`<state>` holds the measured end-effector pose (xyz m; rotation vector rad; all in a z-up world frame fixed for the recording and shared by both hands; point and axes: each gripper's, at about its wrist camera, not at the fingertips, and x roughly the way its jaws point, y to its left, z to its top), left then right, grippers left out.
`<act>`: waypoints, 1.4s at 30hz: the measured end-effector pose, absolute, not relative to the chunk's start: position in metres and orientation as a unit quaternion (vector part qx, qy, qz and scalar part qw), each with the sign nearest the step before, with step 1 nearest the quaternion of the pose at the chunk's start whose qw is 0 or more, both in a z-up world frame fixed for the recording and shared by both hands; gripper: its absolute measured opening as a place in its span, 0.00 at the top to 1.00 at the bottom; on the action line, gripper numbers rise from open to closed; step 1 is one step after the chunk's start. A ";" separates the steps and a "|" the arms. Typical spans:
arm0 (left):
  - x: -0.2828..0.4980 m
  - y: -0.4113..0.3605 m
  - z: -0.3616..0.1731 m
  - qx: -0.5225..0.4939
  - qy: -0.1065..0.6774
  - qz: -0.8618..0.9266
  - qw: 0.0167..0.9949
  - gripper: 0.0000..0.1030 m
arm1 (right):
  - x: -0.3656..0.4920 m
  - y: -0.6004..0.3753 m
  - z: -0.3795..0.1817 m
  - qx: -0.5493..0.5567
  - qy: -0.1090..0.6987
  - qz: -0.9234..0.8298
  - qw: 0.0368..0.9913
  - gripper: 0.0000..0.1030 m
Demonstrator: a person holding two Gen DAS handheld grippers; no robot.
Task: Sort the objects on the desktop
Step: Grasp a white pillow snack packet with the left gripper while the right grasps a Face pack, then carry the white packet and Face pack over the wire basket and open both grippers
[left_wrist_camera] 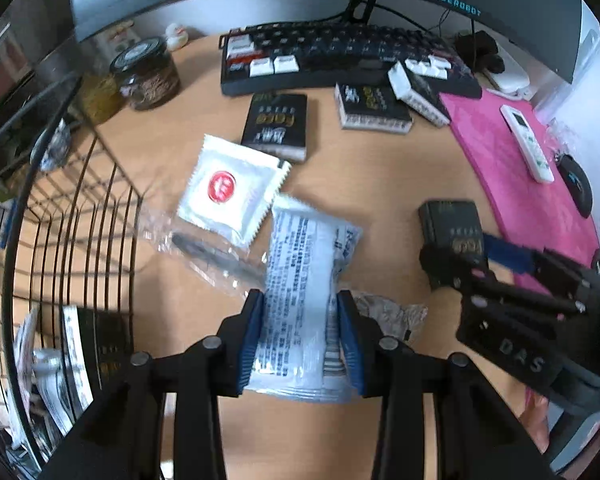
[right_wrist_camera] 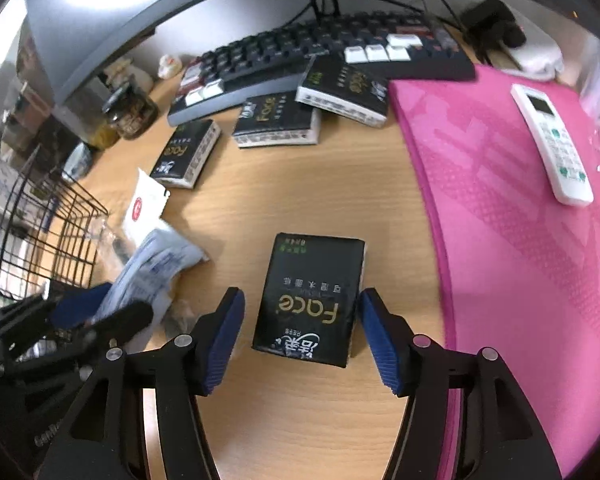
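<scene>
L wrist cam: low over desk (left_wrist_camera: pixel 340 184), near front edge, faces back edge w/ keyboard (left_wrist_camera: pixel 332 56); wire basket (left_wrist_camera: pixel 72 220) at left edge of view. R wrist cam: close above desk, looks fwd toward back edge, pink mat (right_wrist_camera: pixel 500 184) on right. Shared: keyboard, basket, black tissue pack (right_wrist_camera: pixel 312 296), white pouch (left_wrist_camera: pixel 304 280). Each cam sees other gripper.

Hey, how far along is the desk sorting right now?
Early on. The wire basket already holds some packets. The left gripper is shut on a white printed packet; the right gripper is open around a black tissue pack. Three more tissue packs and a white sachet remain on the desk.
</scene>
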<state>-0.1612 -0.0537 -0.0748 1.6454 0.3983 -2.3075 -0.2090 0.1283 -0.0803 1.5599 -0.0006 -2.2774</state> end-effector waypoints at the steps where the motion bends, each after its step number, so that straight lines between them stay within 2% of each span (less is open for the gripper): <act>1: -0.159 -0.050 -0.076 0.571 0.138 -0.797 0.140 0.60 | -0.205 0.127 -0.080 0.554 0.010 -0.810 0.191 0.51; 16: -0.091 -0.011 -0.084 0.579 0.141 -0.791 0.142 0.60 | -0.113 0.180 -0.076 0.555 0.019 -0.806 0.203 0.53; 18: -0.087 -0.008 -0.084 0.579 0.140 -0.791 0.143 0.57 | -0.104 0.184 -0.077 0.552 0.020 -0.809 0.201 0.53; 20: -0.084 -0.007 -0.084 0.576 0.135 -0.793 0.146 0.42 | -0.098 0.187 -0.078 0.548 0.022 -0.812 0.200 0.52; 22: -0.083 -0.007 -0.083 0.571 0.125 -0.796 0.155 0.36 | -0.096 0.187 -0.079 0.547 0.019 -0.813 0.197 0.52; 32: -0.093 -0.011 -0.095 0.579 0.118 -0.791 0.160 0.36 | -0.099 0.176 -0.082 0.542 0.035 -0.817 0.192 0.52; 34: -0.093 -0.011 -0.094 0.578 0.114 -0.792 0.159 0.38 | -0.100 0.175 -0.082 0.542 0.040 -0.818 0.189 0.52; 37: -0.093 -0.010 -0.092 0.576 0.114 -0.795 0.151 0.55 | -0.101 0.174 -0.081 0.540 0.044 -0.820 0.185 0.53; 38: -0.093 -0.009 -0.092 0.577 0.114 -0.795 0.150 0.58 | -0.101 0.174 -0.081 0.541 0.045 -0.820 0.184 0.54; 42: -0.089 -0.008 -0.088 0.578 0.113 -0.795 0.149 0.62 | -0.099 0.172 -0.077 0.541 0.041 -0.818 0.189 0.54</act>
